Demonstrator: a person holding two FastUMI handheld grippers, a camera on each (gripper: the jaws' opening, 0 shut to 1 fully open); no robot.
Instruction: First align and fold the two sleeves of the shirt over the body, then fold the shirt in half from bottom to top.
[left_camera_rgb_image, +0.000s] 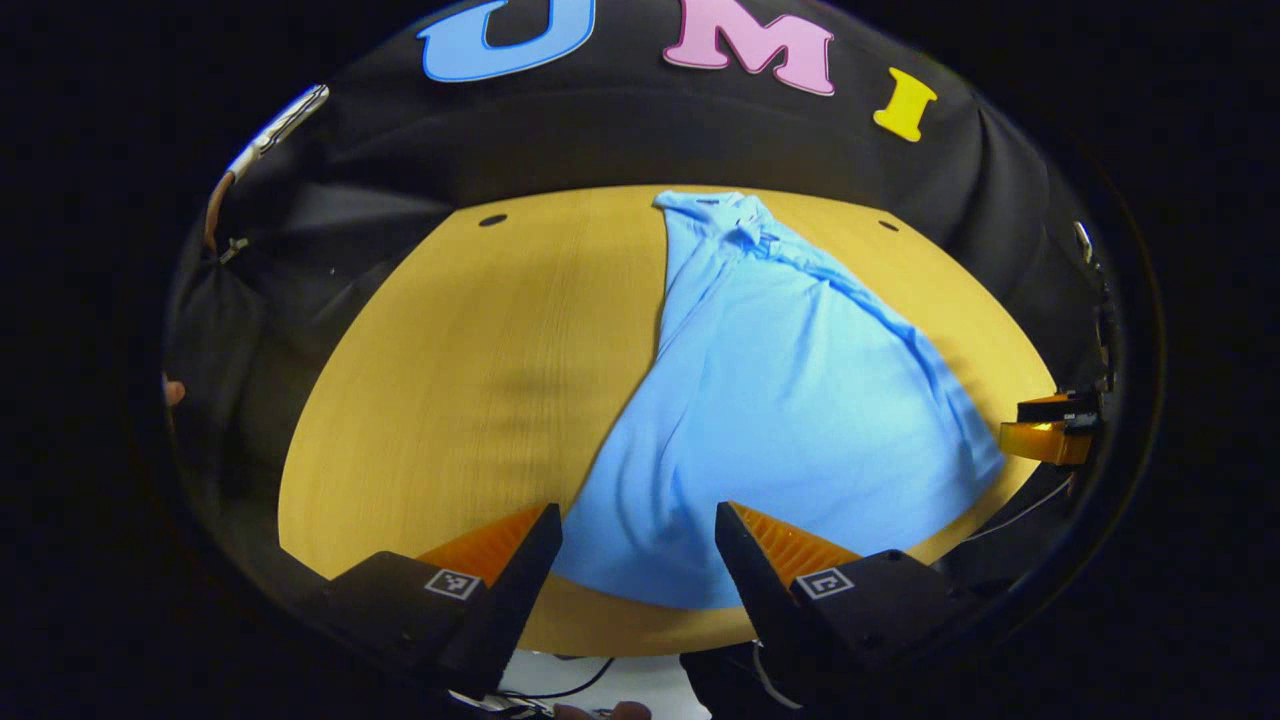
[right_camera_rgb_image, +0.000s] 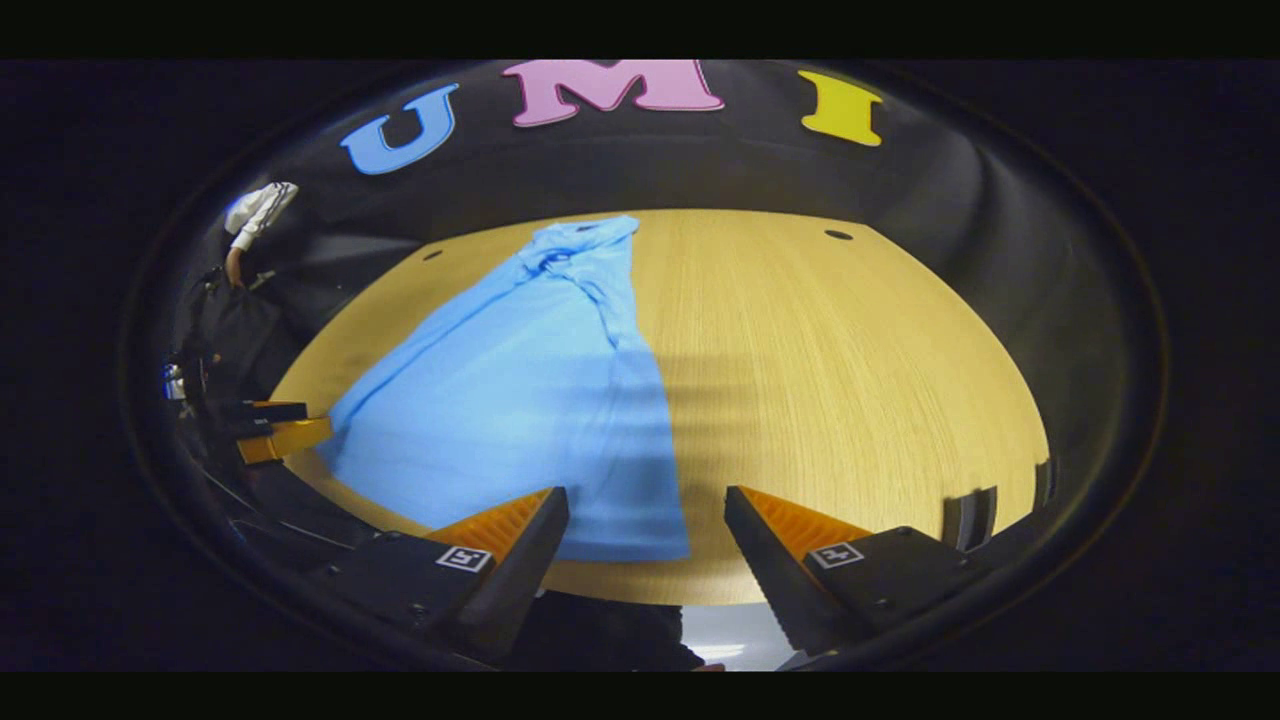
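On the yellow wooden desk (left_camera_rgb_image: 470, 370), my light-blue shirt (left_camera_rgb_image: 780, 400) lies sleeves-folded; both tools, left tool (left_camera_rgb_image: 638, 545) and right tool (right_camera_rgb_image: 646, 530), gape empty above its hem, which I judge must be gripped next.

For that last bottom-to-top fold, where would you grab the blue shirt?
Judging by its pose, grip the light blue collared shirt at its two bottom hem corners, coming in low from the near table edge. It lies flat on the wooden table, collar far, sleeves seemingly folded in; left gripper and right gripper hover open above the hem.

Overhead light is brightening the wooden table (left_camera_rgb_image: 480, 380), soft banded shadows are falling across it, and the fisheye is bending and dimming the somewhat blurred edges.
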